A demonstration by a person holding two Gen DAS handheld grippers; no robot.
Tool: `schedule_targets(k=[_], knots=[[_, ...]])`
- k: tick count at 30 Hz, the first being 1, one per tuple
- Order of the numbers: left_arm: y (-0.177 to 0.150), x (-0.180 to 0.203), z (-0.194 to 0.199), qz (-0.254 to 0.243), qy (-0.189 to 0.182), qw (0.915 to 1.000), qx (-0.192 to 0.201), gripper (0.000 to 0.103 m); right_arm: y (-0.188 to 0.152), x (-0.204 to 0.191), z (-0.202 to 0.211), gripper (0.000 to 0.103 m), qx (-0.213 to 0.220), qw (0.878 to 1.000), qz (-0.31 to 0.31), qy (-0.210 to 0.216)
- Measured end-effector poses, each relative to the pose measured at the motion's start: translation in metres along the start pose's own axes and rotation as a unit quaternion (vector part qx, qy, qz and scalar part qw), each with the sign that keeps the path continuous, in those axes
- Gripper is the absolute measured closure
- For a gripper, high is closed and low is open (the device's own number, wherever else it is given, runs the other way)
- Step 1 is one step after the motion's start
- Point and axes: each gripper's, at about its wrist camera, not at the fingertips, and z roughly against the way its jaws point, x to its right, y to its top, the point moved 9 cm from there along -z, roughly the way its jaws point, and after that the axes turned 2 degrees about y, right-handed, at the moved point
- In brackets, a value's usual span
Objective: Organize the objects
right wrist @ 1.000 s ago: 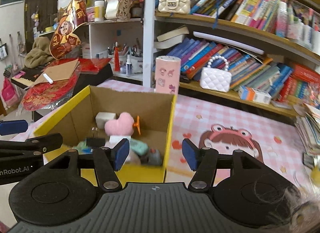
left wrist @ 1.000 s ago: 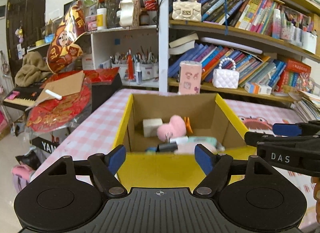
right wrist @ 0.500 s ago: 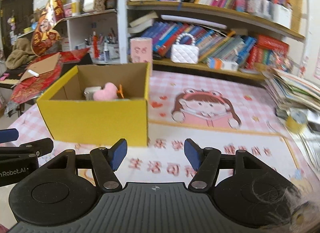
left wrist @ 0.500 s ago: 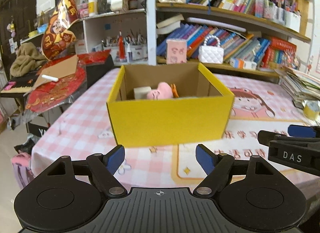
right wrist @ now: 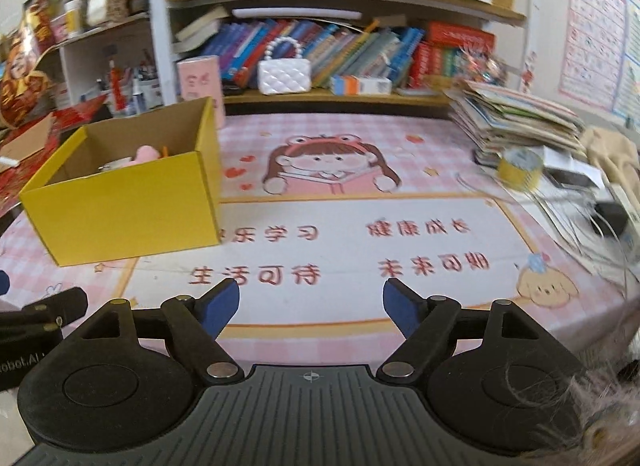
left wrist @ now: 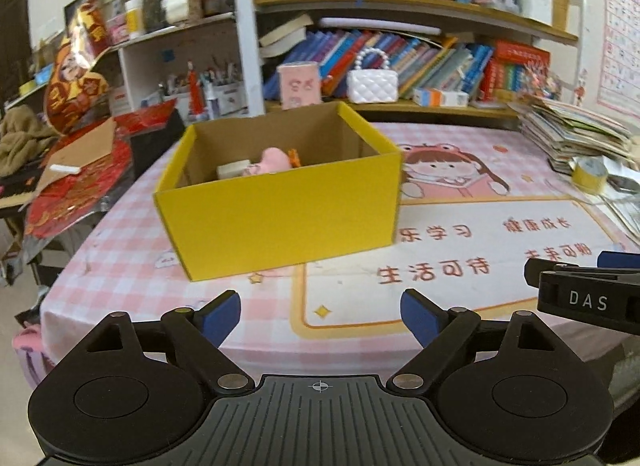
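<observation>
1. The left gripper point(left wrist: 320, 316) hangs over the near edge of the tabletop point(left wrist: 460, 286); its blue-tipped fingers point(left wrist: 218, 316) are spread wide with nothing between them.
2. The right gripper point(right wrist: 311, 308) hangs beside it, also at the near edge; its fingers point(right wrist: 398, 306) stand apart and hold nothing.
3. The yellow box point(left wrist: 280, 221) sits on the pink checked cloth toward the left of the tabletop, well apart from both grippers; its top is open.
4. Inside the box, a pink plush point(left wrist: 272, 159) shows above the front wall, with a pale block point(left wrist: 233, 169) just beside it on the left and something orange point(left wrist: 295, 157) on its right; the rest of the contents is hidden.
5. A roll of yellow tape point(right wrist: 520, 167) lies at the right side of the tabletop, near a stack of books point(right wrist: 520, 121).
6. A white quilted bag point(left wrist: 372, 85) stands on the shelf behind.
</observation>
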Motion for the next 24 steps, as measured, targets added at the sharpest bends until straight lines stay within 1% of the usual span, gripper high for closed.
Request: schedule_targets(k=[3, 5, 7, 9, 14, 24], knots=[[-0.001, 0.009, -0.001, -0.004, -0.009, 0.9999, -0.004, 0.013, -0.004, 0.009, 0.002, 0.021, -0.003, 1.0, -0.002, -0.016], [-0.001, 0.013, -0.002, -0.007, -0.009, 0.9999, -0.007, 0.013, -0.007, 0.013, 0.003, 0.019, -0.004, 1.0, 0.002, -0.027], [0.0, 0.013, -0.003, -0.003, -0.007, 0.9999, -0.008, 0.013, -0.009, 0.016, 0.004, 0.018, -0.005, 0.999, 0.01, -0.034], [0.001, 0.013, -0.003, 0.005, -0.007, 0.9999, -0.007, 0.012, -0.008, 0.019, 0.004, 0.016, -0.006, 0.999, 0.012, -0.038], [0.003, 0.015, -0.004, 0.009, 0.0, 0.9999, -0.009, 0.012, -0.004, 0.028, 0.002, 0.015, -0.009, 0.999, 0.002, -0.044], [0.004, 0.026, -0.008, 0.015, 0.007, 0.9998, -0.013, 0.012, -0.004, 0.034, 0.003, 0.013, -0.01, 0.999, 0.012, -0.052]])
